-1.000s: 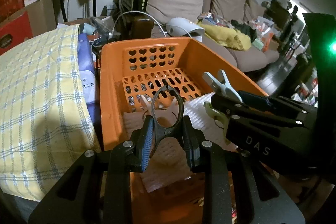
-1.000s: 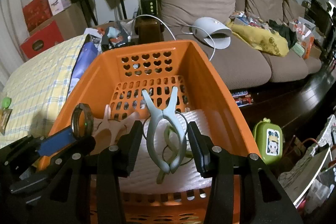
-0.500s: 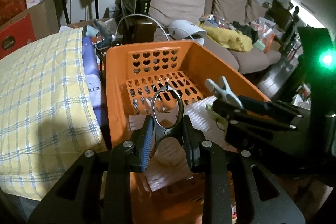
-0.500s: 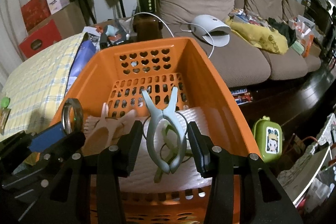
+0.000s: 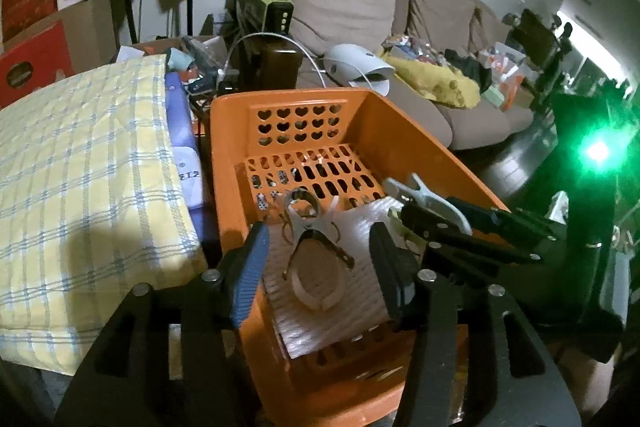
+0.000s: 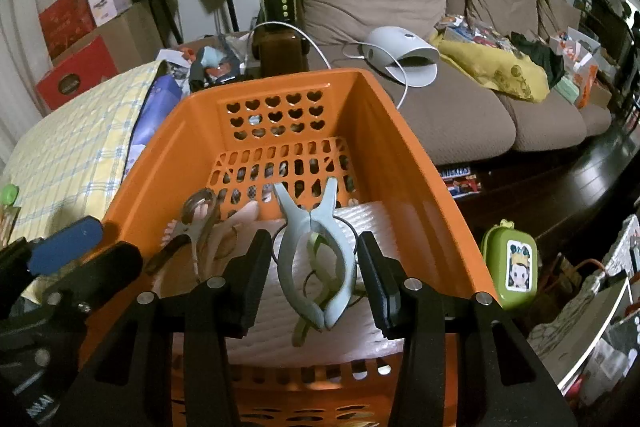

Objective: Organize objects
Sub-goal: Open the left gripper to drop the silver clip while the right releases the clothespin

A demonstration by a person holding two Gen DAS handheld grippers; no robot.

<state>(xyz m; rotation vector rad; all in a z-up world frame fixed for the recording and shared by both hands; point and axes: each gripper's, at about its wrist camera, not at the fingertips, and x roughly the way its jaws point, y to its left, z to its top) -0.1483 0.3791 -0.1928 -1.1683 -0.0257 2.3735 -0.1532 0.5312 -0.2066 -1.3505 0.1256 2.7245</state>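
Left tongs (image 5: 320,267) opening, dark clip (image 5: 310,227) now let go and dropping into the orange basket (image 5: 224,163); right tongs (image 6: 316,275) above the basket, gripping the grey clip (image 6: 316,251).

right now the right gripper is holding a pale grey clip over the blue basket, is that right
Not quite: the basket is orange, not blue. The right wrist view shows the right gripper holding a pale grey clip over it, as you said.
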